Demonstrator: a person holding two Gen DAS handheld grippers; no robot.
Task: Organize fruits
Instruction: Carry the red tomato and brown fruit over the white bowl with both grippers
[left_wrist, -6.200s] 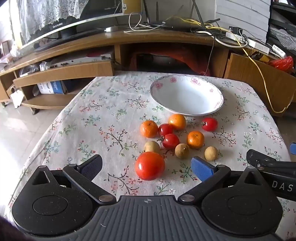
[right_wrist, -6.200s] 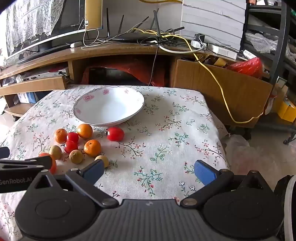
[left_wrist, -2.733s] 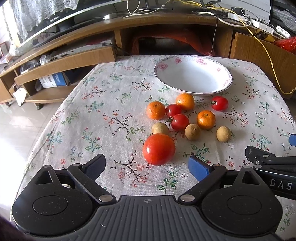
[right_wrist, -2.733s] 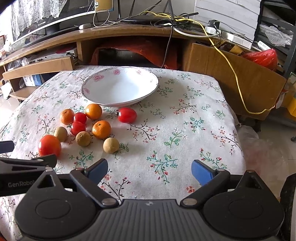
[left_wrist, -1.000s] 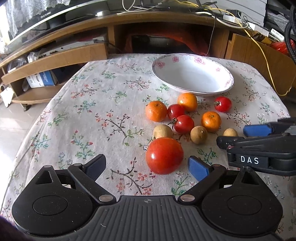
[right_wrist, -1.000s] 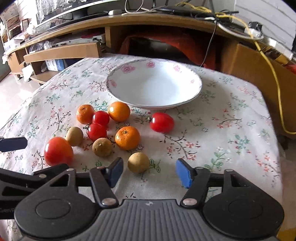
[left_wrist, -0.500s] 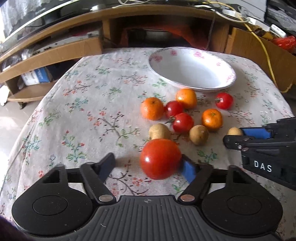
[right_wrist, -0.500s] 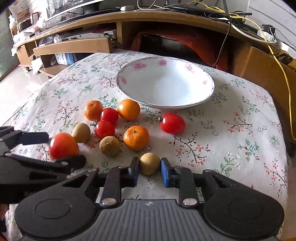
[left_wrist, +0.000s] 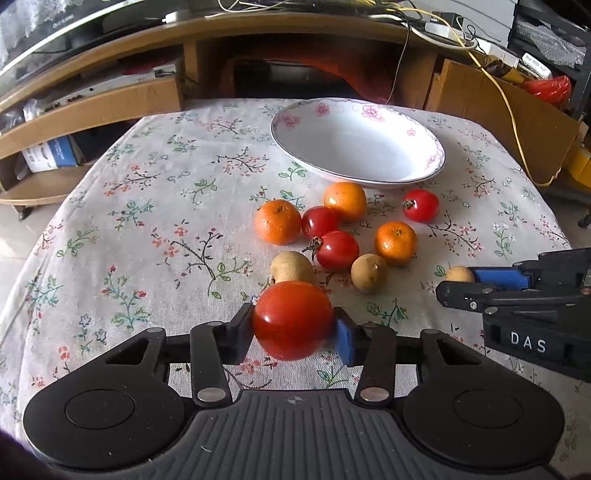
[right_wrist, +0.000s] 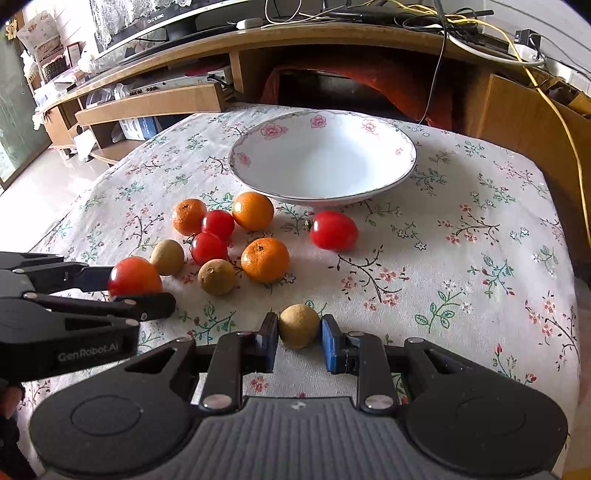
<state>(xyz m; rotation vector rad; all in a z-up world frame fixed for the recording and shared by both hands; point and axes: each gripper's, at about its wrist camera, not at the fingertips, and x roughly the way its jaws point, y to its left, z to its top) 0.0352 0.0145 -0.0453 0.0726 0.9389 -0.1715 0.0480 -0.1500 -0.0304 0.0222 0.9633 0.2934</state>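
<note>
My left gripper (left_wrist: 294, 325) is shut on a large red tomato (left_wrist: 293, 319), just above the floral tablecloth; the tomato also shows in the right wrist view (right_wrist: 133, 276). My right gripper (right_wrist: 299, 336) is shut on a small tan longan (right_wrist: 298, 325), which also shows in the left wrist view (left_wrist: 459, 275). An empty white bowl (left_wrist: 424, 142) with pink flowers stands at the back of the table. Between it and the grippers lie three oranges (left_wrist: 395, 243), three small red tomatoes (left_wrist: 337, 249) and two tan longans (left_wrist: 368, 272).
A wooden TV bench (right_wrist: 332, 40) with cables stands behind the table. A yellow cable (left_wrist: 517, 122) hangs over a cardboard panel at the right. The table edge drops off to the left onto a tiled floor (right_wrist: 40, 184).
Both grippers came forward and closed: the left on the large tomato, the right on the longan. Half a second ago the left jaws were still wider than the tomato.
</note>
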